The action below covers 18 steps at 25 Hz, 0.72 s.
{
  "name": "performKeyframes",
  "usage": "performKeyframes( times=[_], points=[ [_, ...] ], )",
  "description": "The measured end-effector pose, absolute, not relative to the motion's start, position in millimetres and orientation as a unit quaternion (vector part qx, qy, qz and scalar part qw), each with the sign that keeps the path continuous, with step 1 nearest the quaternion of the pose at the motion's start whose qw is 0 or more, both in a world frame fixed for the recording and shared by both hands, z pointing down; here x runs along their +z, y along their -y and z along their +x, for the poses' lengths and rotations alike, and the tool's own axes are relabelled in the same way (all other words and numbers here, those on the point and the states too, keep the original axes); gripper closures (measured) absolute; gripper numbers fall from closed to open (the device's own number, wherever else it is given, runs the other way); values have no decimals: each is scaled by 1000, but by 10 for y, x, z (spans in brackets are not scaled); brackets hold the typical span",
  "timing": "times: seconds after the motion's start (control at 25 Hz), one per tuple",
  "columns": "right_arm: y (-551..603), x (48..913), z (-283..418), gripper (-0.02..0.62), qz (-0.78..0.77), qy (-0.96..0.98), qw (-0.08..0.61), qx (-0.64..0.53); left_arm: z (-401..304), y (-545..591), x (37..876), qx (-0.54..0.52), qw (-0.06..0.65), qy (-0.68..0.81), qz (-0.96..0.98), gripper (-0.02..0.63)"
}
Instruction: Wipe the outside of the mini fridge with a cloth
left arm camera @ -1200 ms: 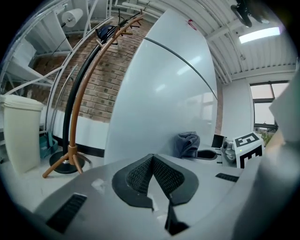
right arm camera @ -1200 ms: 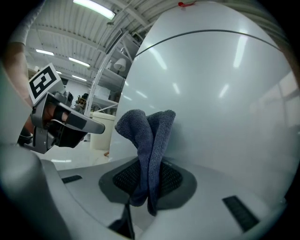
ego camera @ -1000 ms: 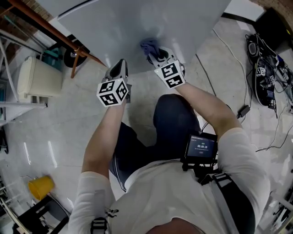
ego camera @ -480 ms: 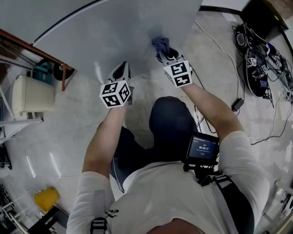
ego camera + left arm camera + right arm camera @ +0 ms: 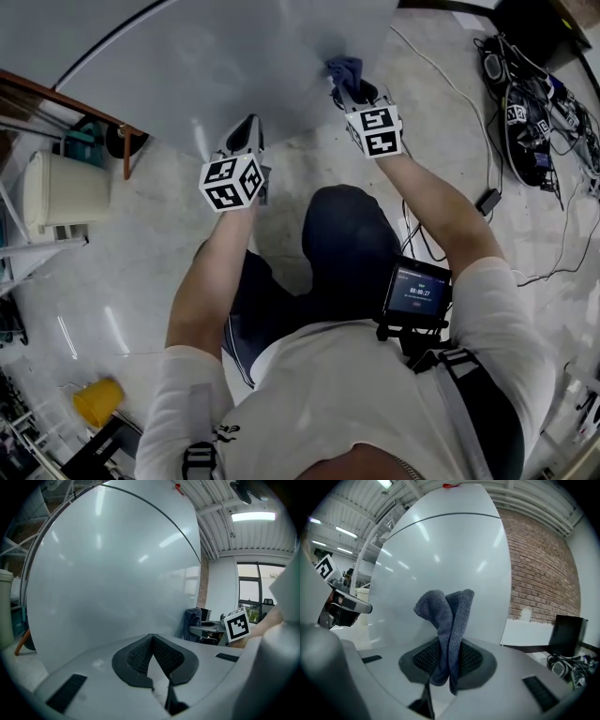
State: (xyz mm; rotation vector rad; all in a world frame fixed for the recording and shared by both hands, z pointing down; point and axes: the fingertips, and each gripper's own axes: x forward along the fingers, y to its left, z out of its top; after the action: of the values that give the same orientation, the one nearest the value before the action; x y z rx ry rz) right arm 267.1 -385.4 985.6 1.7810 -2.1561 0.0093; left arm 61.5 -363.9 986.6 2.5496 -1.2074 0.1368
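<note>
The mini fridge (image 5: 234, 56) is a pale grey-white box whose smooth side fills the top of the head view, the left gripper view (image 5: 112, 573) and the right gripper view (image 5: 445, 559). My right gripper (image 5: 352, 89) is shut on a folded blue-grey cloth (image 5: 344, 67) that presses against the fridge's side near its right edge. In the right gripper view the cloth (image 5: 447, 620) stands up between the jaws. My left gripper (image 5: 246, 131) is shut with nothing in it, its tip close to the fridge's lower edge.
Cables and gear (image 5: 534, 103) lie on the floor at right. A cream container (image 5: 61, 192) and a rust-coloured bar (image 5: 66, 98) stand at left, a yellow bucket (image 5: 98, 401) at lower left. A brick wall (image 5: 543, 573) is behind the fridge.
My right gripper has slid the cloth up and to the right across the fridge's side. The left gripper has stayed near the lower edge.
</note>
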Motion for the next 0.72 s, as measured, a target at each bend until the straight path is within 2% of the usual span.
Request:
performKeyframes(
  times=[0.28,0.72],
  points=[
    [3742,9931,2261,512,595,784,177,-2,340,3587,9869,42,157,443,881,606],
    [3582,10278,563,512,452,870,196,-33,-805,3421,9976,45,161,523,836,606]
  ],
)
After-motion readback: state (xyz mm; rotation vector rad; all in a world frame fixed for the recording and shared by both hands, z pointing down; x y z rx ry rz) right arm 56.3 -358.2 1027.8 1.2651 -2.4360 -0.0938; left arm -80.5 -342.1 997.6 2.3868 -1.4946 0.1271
